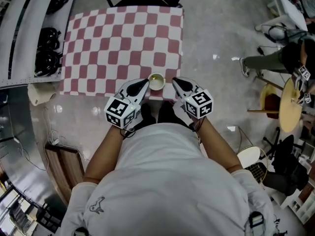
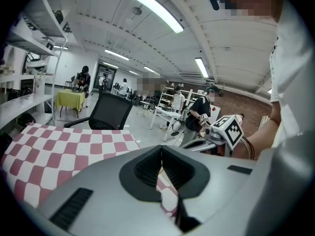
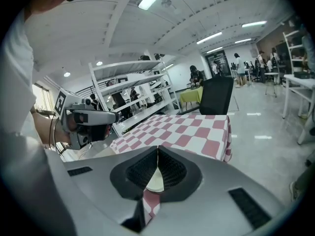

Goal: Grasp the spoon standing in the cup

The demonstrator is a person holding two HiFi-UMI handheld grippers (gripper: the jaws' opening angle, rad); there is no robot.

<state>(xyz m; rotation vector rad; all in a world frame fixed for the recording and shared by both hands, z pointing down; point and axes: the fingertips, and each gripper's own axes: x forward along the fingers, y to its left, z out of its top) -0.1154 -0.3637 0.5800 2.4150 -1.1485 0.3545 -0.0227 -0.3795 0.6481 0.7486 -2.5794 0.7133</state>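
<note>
Flanking the cup [image 1: 156, 81] at 9 and 3 o'clock, left gripper [image 1: 143, 85] and right gripper [image 1: 176, 82] hover, jaws closed, both empty.

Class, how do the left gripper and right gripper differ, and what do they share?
The left gripper sits left of the cup; the right gripper sits right of it. The right gripper view shows the cup beyond its jaws; the left gripper view shows mainly checked cloth. Both have jaws together, holding nothing.
</note>
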